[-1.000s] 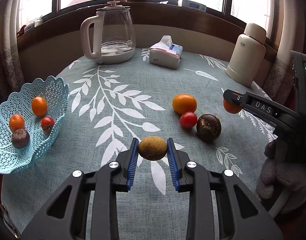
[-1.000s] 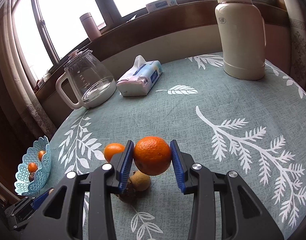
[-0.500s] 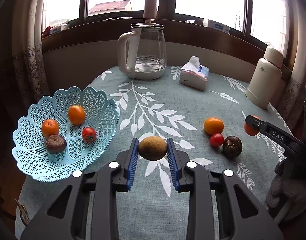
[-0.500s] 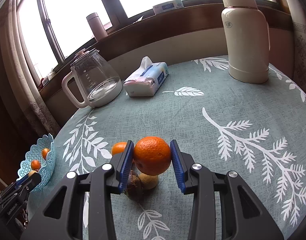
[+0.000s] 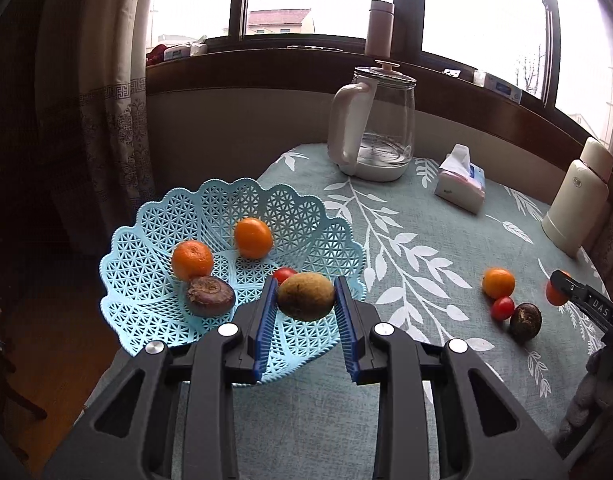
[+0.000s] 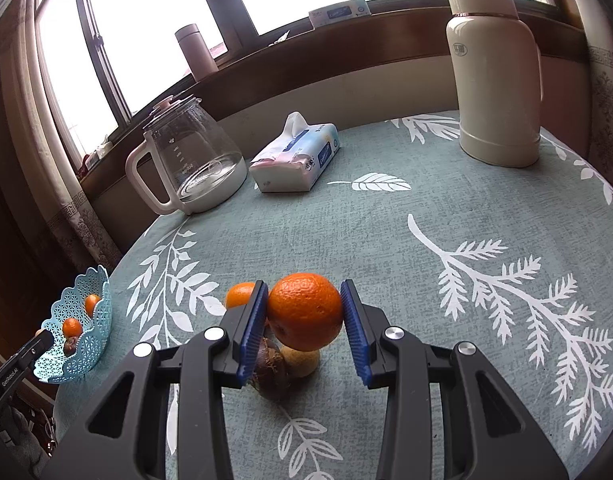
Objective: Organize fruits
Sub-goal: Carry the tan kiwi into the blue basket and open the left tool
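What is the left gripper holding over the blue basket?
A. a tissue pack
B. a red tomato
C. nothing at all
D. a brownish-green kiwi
D: the left gripper has its jaws closed on a brownish-green kiwi, held above the front of the blue basket, while the small red tomato sits in the basket behind it.

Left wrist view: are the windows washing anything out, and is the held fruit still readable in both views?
Left wrist view: window panes blown out white, curtain side dark, yet the brown fruit in the left tool stays sharp over the basket. Right wrist view: same glare, orange in the right tool crisp; edges bend from fisheye.
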`<control>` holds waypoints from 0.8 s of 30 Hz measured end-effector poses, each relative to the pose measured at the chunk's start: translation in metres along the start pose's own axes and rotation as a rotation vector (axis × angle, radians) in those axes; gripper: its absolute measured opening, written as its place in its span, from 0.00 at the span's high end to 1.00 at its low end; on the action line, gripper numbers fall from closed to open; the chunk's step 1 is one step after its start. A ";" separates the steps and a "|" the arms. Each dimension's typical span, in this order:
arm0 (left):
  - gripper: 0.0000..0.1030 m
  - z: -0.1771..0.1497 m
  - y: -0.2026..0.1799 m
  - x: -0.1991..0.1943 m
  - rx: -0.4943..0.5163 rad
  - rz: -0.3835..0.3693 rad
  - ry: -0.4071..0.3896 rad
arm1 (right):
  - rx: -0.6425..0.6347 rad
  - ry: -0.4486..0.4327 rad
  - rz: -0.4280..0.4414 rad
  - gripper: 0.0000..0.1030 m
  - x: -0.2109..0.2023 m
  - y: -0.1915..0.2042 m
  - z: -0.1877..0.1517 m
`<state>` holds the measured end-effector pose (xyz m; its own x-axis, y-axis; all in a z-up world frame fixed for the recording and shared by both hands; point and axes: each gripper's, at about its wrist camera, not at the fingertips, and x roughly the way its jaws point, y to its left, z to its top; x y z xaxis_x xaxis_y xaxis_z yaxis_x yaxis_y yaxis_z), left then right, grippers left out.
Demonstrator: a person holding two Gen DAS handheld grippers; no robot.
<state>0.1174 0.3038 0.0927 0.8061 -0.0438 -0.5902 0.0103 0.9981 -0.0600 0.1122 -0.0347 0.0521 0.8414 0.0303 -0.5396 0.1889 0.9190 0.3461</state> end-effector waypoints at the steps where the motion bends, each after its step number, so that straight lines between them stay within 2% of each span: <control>1: 0.71 0.000 0.005 0.001 -0.006 0.007 0.002 | 0.000 0.000 0.000 0.63 0.000 0.000 0.000; 14: 0.70 -0.008 0.026 0.011 -0.042 0.046 0.036 | -0.007 0.007 -0.004 0.63 0.003 0.002 -0.001; 24: 0.70 -0.010 0.050 -0.003 -0.081 0.085 0.016 | -0.014 0.003 0.007 0.63 0.001 0.004 -0.002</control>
<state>0.1098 0.3535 0.0834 0.7925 0.0398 -0.6086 -0.1064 0.9916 -0.0737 0.1130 -0.0301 0.0511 0.8411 0.0378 -0.5395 0.1761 0.9241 0.3393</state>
